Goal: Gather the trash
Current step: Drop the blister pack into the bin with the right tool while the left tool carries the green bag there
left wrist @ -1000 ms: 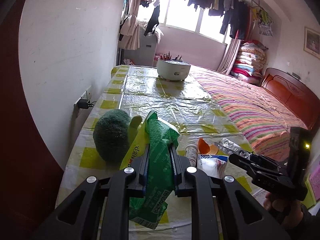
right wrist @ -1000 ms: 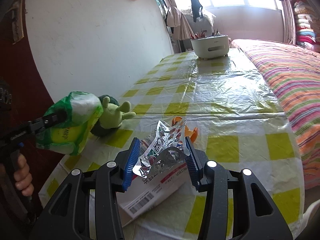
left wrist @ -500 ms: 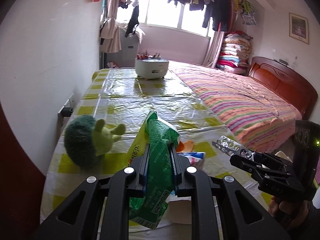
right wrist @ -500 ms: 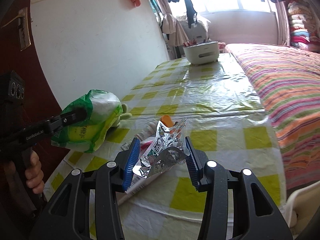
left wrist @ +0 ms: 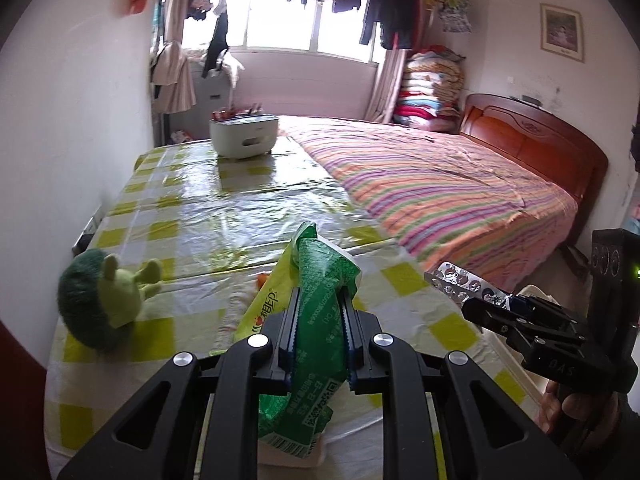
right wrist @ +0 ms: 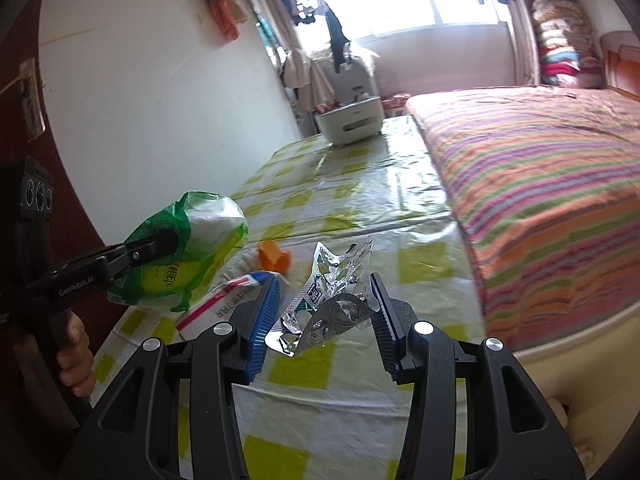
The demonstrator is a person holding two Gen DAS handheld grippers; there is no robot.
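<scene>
Both grippers now sit farther back from the table than a second ago, each with its catch lifted clear of the cloth, and the stuffed toy (left wrist: 100, 304) has slid off to the left in the left wrist view.

At this moment the left gripper (left wrist: 320, 320) is clamped tight on a green and yellow plastic bag (left wrist: 316, 280). Its lower end hangs under the fingers and hides the table edge behind it; print on it is too crumpled to read. From the right wrist view the same bag (right wrist: 192, 248) bulges out past the left gripper (right wrist: 156, 246), and a hand (right wrist: 74, 352) grips the handle below, partly cut off by the frame edge.

The right gripper (right wrist: 320, 312) has its jaws partly closed on a crumpled foil pill sheet (right wrist: 332, 292); the foil spans the gap and meets both pads, so it is held. In the left wrist view that sheet (left wrist: 460, 286) juts from the right gripper (left wrist: 492, 306), whose handle hides most of the hand behind it.

Left on the yellow checked tablecloth (right wrist: 360, 200) are a small orange piece (right wrist: 274, 256) and a red and white box (right wrist: 224, 304), half covered by the bag and the blue pad. A white pot (right wrist: 352, 120) stands at the far end, beside the striped bed (right wrist: 540, 168). The bottom of the table is blurred.
</scene>
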